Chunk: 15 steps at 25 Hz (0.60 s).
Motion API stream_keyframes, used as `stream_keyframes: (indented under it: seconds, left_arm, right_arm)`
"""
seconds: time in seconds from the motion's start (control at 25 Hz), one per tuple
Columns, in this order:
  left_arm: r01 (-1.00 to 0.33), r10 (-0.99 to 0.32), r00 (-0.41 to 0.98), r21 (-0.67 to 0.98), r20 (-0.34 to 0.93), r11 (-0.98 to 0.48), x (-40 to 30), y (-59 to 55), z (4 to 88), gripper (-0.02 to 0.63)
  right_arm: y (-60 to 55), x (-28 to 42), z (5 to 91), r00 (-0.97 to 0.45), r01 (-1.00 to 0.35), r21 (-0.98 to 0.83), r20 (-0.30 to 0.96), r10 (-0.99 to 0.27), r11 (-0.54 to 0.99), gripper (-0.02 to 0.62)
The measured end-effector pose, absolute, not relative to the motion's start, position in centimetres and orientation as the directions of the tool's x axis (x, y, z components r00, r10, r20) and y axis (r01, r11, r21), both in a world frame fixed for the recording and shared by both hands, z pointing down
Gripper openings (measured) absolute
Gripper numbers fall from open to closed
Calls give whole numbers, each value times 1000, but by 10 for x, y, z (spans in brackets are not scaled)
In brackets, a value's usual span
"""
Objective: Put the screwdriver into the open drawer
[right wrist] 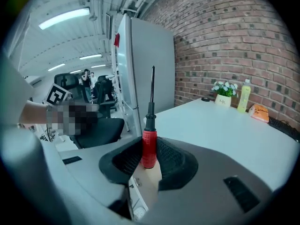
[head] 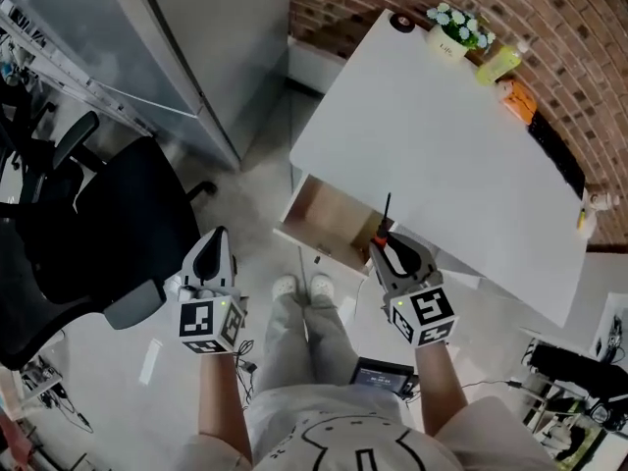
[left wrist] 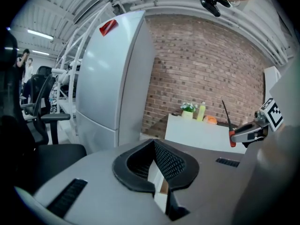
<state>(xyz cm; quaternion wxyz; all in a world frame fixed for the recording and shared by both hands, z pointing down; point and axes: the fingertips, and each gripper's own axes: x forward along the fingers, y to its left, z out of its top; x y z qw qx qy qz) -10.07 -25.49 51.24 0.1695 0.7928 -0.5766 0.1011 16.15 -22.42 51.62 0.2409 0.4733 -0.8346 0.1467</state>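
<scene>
Reaches forward with the right gripper [head: 384,245] tilted downward, at 5 o'clock of the open drawer [head: 329,214]. Clamps the screwdriver [right wrist: 149,144] by its red handle, jaws half apart, shaft toward 12 o'clock. Holds the left gripper [head: 215,239] at 9 o'clock, jaws together, empty.

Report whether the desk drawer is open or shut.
Open: the drawer juts out from the white desk, its wooden inside showing.
</scene>
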Motion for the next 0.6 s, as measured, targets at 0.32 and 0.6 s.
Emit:
stream_keyframes:
  seconds: [0.32, 0.6]
  left_arm:
    - [-939, -812, 344, 196, 472, -284, -76, -216, 592, 11]
    - [-939, -780, 343, 208, 523, -274, -72, -209, 631, 11]
  right_arm:
    - [-205, 165, 591, -462, -834, -69, 629, -625, 547, 95]
    - [-193, 168, 650, -477, -827, -140, 689, -546, 545, 95]
